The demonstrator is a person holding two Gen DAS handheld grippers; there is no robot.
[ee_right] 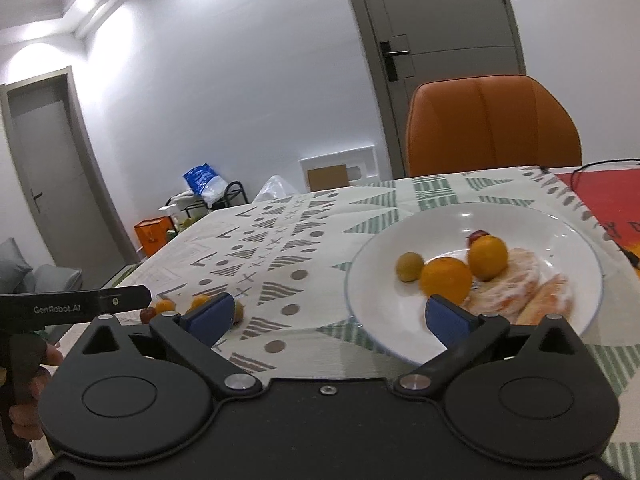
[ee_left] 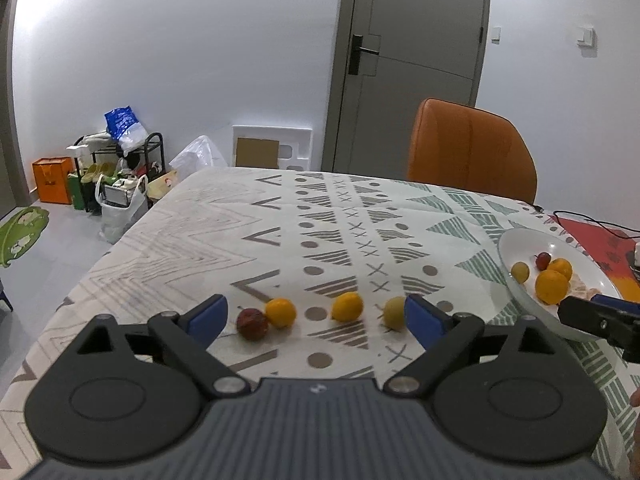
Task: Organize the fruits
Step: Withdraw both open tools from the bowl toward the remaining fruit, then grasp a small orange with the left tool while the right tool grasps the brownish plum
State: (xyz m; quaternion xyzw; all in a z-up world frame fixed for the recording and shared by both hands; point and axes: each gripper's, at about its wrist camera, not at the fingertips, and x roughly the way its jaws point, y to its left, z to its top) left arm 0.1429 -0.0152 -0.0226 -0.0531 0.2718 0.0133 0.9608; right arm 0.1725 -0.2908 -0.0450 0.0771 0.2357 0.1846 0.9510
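On the patterned tablecloth a dark red fruit (ee_left: 252, 324), an orange (ee_left: 281, 312), a yellow-orange fruit (ee_left: 347, 307) and a yellow-green fruit (ee_left: 394, 312) lie in a row. My left gripper (ee_left: 316, 316) hovers just in front of them, open and empty. The white plate (ee_right: 540, 232) holds two oranges (ee_right: 446, 280), a yellow-green fruit (ee_right: 409, 266), a small red fruit (ee_right: 478, 235) and peeled citrus pieces (ee_right: 520, 280). My right gripper (ee_right: 330, 316) stands open at the plate's near rim, holding nothing.
An orange chair (ee_left: 472, 148) stands behind the table's far edge. A red mat (ee_right: 600, 196) with a black cable lies right of the plate. Bags and a shoe rack (ee_left: 120, 168) sit on the floor at the left. A hand (ee_right: 24, 420) holds the left gripper.
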